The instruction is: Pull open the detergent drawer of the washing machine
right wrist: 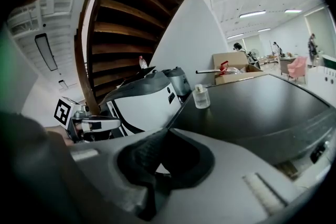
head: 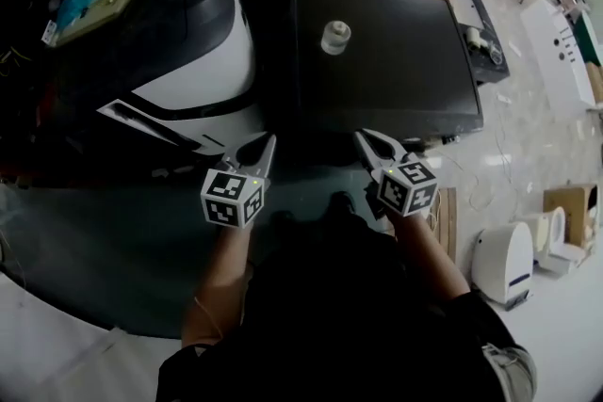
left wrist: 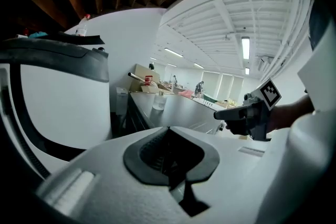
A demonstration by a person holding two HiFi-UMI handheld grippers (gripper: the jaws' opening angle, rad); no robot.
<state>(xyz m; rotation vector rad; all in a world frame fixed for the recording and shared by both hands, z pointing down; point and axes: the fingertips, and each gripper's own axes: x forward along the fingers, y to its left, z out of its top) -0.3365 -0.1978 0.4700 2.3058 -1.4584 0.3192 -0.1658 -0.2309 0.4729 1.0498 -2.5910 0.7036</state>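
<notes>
- Standing shut and empty, the left claw (head: 268, 144) and the right claw (head: 362, 138) are held side by side, close to the near edge of the washing machine (head: 386, 61).
- Only the machine's dark top is shown, with a small jar (head: 335, 37) resting on it. The detergent drawer is seen in no view and is judged to lie on the front face, below that edge.
- A stiff, light plastic drawer running on slides is to be expected. Its smooth front may slip between closed pads.
- Hold is best taken at the drawer front's finger recess, and the pull kept straight and level.
</notes>
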